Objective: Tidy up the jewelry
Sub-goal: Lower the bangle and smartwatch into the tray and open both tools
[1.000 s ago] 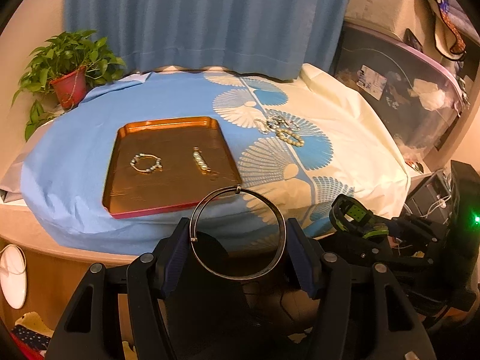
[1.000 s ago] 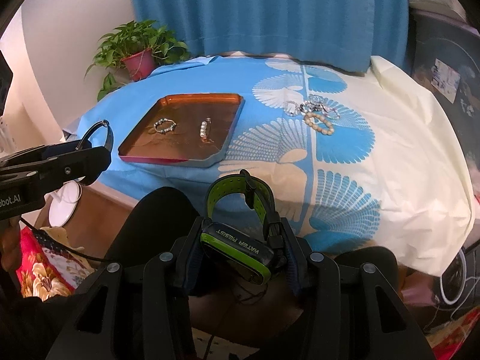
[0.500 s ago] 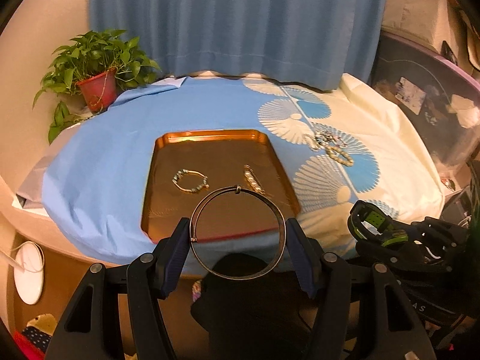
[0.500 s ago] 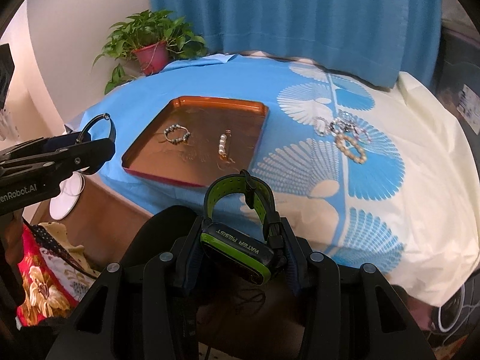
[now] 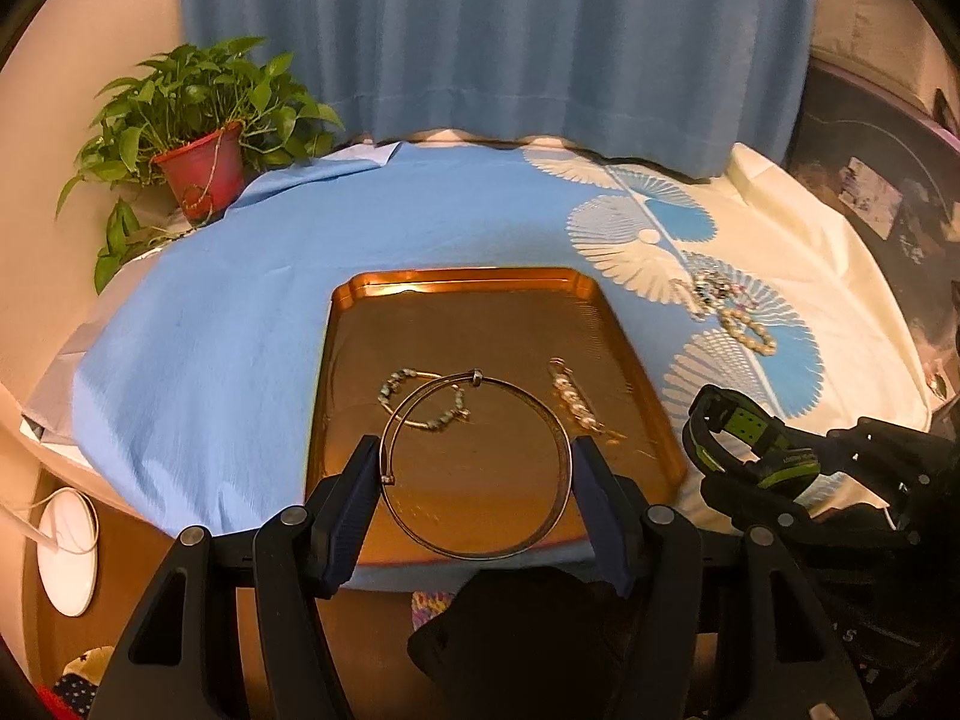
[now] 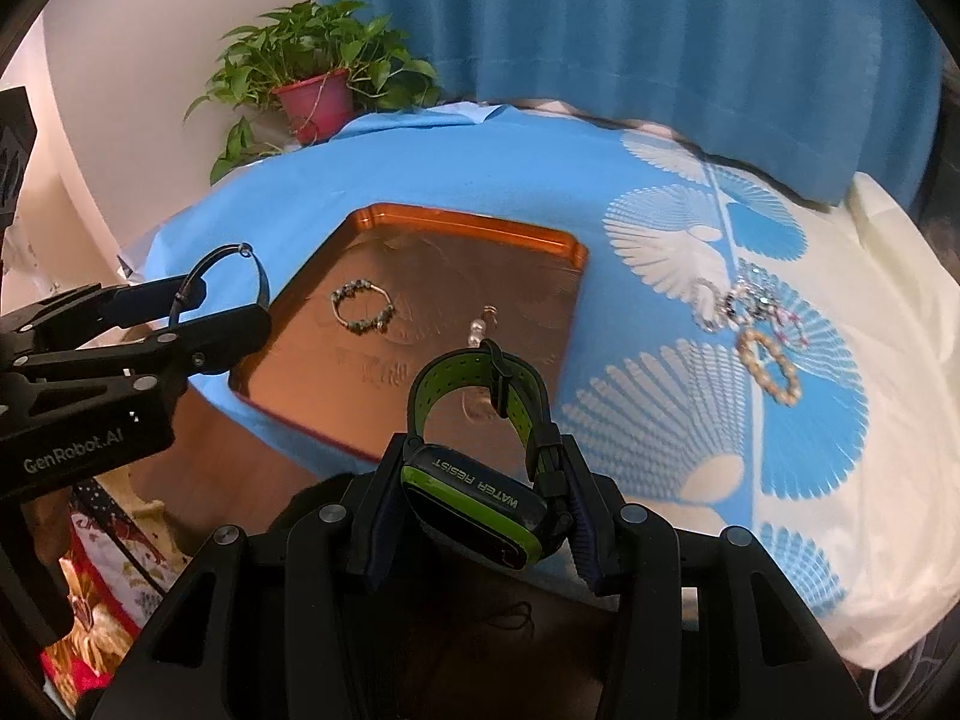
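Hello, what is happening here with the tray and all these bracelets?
A person is sorting jewelry with two handheld grippers. The left gripper holds a thin metal bangle above the copper tray; the right gripper holds a black and green watch. A beaded bracelet and a pearl piece already lie in the tray. More jewelry waits on the cloth.

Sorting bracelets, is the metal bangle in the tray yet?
Not yet. The metal bangle is clamped in the left gripper, above the tray.
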Demonstrator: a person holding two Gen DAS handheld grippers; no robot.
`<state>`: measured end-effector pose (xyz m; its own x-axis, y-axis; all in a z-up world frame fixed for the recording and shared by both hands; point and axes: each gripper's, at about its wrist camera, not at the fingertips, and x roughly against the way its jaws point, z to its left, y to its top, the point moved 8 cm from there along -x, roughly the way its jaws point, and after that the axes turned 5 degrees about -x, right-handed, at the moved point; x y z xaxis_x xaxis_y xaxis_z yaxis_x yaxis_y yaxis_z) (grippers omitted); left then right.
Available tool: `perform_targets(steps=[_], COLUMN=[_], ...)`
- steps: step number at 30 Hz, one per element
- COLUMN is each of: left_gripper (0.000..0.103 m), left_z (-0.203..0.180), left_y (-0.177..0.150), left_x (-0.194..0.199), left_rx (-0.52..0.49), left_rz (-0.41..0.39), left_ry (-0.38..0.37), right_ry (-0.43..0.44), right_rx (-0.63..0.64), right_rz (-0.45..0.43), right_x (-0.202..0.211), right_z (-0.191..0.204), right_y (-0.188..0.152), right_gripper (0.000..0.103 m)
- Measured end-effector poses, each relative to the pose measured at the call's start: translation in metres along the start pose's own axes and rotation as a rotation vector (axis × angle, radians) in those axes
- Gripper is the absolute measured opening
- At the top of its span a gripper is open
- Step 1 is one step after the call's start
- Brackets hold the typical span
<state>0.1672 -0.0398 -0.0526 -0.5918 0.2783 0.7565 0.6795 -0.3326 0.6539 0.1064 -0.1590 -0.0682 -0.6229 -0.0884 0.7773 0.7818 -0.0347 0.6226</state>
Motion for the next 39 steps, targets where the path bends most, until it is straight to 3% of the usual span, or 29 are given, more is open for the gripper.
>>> perform_targets(steps=[14,25,27,29,30,32,39], left_gripper=[0.058,0.059,0.063,0.090,0.095,0.097,0.097], left_z=[0.029,0.051,0.054,0.058,0.060,0.064,0.066], left_y=[0.018,0.027,0.029,0.029,0.029,0.025,-0.017], left_x=[-0.070,-0.107,-0.111,-0.112,-0.110,-0.104,-0.060], left_rx=[0.017,0.029,0.043,0.061,0.070,0.088,0.099], left_rz=[0.053,0.077,0.076,0.084,0.080,0.068,0.079], left_ry=[0.024,0.073,0.075,0.079,0.086,0.114,0.174], right_ry=[0.023,0.062,0.077,0.066,0.057,0.034,-0.020], right_rx=[0.009,-0.005,0.007,0.033,0.040,0.039,0.007], right_rz=[0.065,0.091,0.098,0.112,0.111,0.091,0.078], right_x=[-0.082,-0.123,-0.130,-0.134,-0.134,-0.129,-0.083], right_z=[0.008,0.012,0.015,0.017,0.017,0.014,-0.003], right_y=[0.031,0.046,0.047,0.047,0.047,0.047,0.014], right_gripper=[0.048,0.048,0.053,0.065,0.076,0.082,0.082])
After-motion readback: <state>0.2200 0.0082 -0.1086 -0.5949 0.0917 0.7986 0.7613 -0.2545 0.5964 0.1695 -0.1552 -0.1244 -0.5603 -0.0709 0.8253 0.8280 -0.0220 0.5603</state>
